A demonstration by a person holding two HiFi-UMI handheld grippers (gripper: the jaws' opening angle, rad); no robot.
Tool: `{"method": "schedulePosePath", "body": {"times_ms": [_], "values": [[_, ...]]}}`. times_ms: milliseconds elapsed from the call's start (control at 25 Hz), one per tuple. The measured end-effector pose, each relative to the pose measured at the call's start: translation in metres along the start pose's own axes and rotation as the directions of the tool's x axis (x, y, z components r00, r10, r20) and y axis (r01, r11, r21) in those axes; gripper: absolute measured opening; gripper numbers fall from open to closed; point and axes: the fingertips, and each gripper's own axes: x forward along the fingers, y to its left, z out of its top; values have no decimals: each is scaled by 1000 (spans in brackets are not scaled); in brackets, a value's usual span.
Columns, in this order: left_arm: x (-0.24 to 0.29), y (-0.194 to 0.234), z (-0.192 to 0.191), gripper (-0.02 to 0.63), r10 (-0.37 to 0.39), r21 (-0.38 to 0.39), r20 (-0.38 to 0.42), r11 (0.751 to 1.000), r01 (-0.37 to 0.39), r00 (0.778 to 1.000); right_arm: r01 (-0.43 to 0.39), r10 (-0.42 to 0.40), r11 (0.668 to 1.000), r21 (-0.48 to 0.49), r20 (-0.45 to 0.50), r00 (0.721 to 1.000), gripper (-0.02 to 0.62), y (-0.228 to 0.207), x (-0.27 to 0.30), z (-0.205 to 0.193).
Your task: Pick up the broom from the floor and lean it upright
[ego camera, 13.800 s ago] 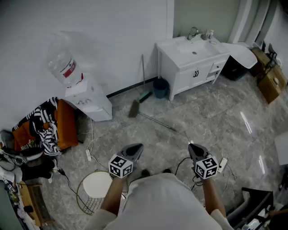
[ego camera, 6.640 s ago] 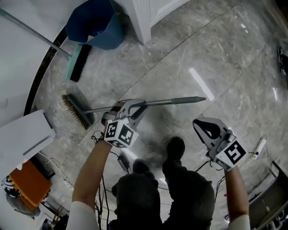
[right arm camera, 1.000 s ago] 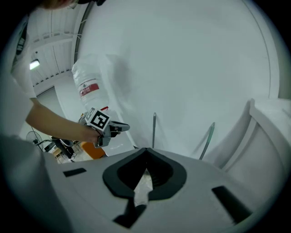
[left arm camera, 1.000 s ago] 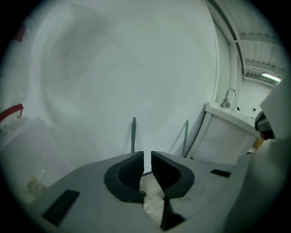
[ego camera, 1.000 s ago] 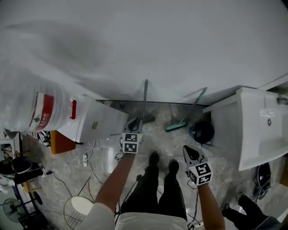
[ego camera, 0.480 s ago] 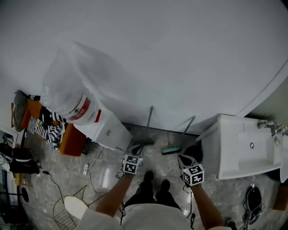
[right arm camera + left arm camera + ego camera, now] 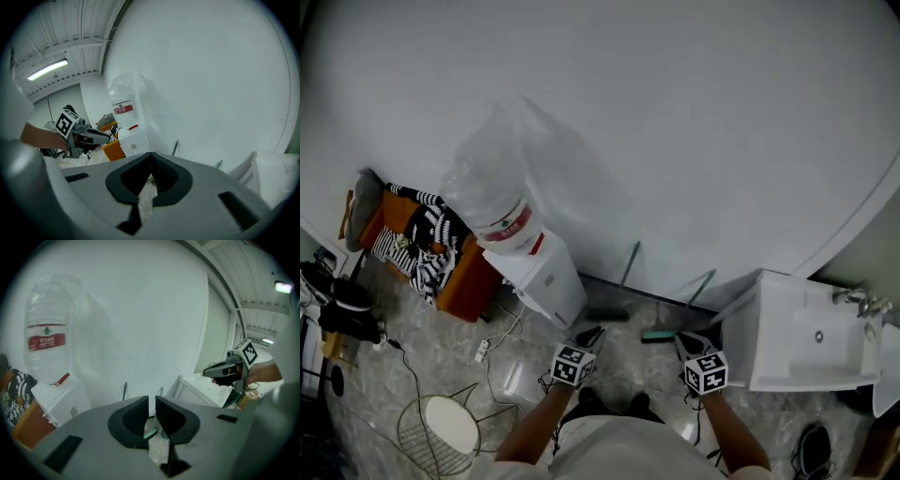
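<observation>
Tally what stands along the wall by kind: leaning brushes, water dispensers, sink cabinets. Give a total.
leaning brushes: 2, the grey-handled broom and the green-handled brush
water dispenser: 1
sink cabinet: 1
total: 4

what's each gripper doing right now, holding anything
Left gripper: open by a narrow gap, holding nothing.
Right gripper: closed, holding nothing.

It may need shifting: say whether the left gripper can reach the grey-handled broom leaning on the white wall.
Probably yes: the left gripper, empty, faces the grey-handled broom, with only bare marble floor between; the white water dispenser stands aside.
</observation>
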Motion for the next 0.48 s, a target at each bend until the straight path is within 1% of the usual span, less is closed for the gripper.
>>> {"method": "schedulePosePath", "body": {"times_ms": [80, 280, 360, 480], "values": [[-18, 2, 1, 43, -10, -25, 19, 1000, 11, 1000, -1, 1, 1000, -11, 8, 1000, 3, 14, -3, 5], [-65, 18, 8, 43, -42, -45, 66, 998, 45, 997, 9, -8, 1000, -26, 20, 1000, 3, 53, -1, 19], [-84, 26, 14, 43, -58, -37, 85, 997, 61, 995, 20, -19, 999, -28, 33, 999, 3, 69, 1, 26], [-107, 39, 20, 43, -75, 7, 106, 997, 75, 992, 40, -37, 998, -45, 69, 997, 3, 89, 2, 40]]}}
